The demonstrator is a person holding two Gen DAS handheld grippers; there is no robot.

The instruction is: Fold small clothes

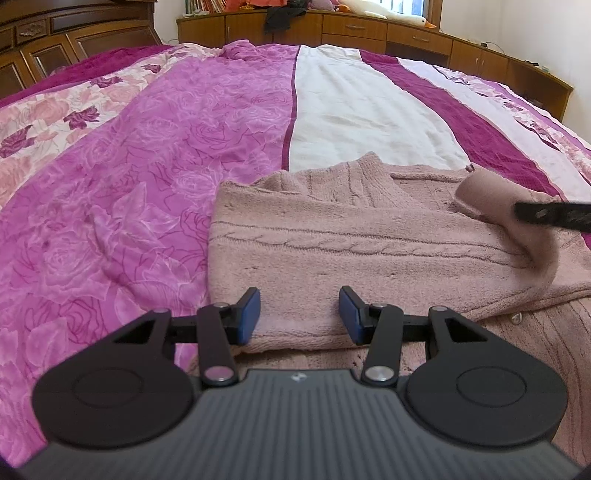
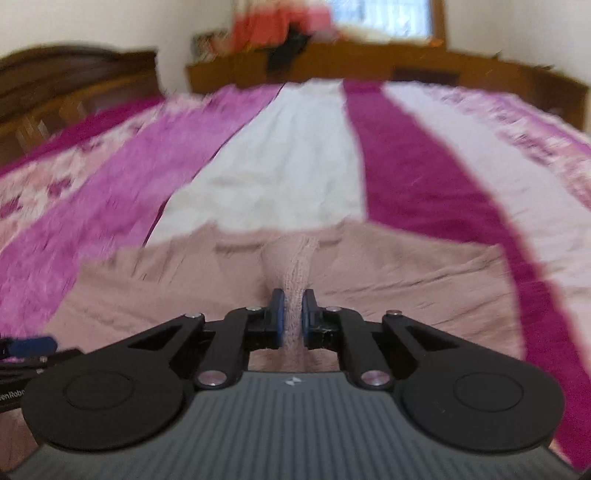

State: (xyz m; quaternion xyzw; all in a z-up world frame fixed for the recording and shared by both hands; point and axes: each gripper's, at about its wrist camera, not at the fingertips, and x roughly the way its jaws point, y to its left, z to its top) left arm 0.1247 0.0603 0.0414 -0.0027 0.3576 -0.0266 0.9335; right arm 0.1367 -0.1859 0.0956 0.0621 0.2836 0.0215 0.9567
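Dusty-pink knit, cabled along its length, made up the small sweater (image 1: 332, 240) that lay spread on the bed (image 1: 147, 147), over the striped cover of magenta, rose-printed pink and white. Its collar pointed toward the far side of the bed, and one part was already folded across the body.

The left claw (image 1: 299, 314) hovered at the sweater's near edge with its blue pads (image 1: 249, 314) standing apart, released; knit showed between them, but they pressed on nothing.

The right claw (image 2: 291, 314) was clenched on the sleeve (image 2: 295, 266), its pads squeezing a narrow band of the ribbed knit. In the left wrist view that sleeve (image 1: 491, 206) was lifted off the body of the sweater, bent over in an arc with the cuff end raised, one black finger of the right claw reaching in from the right edge.

Wooden cabinets (image 1: 369, 29) ran along the far wall, with clothes and soft toys piled on top. The right wrist view was blurred.
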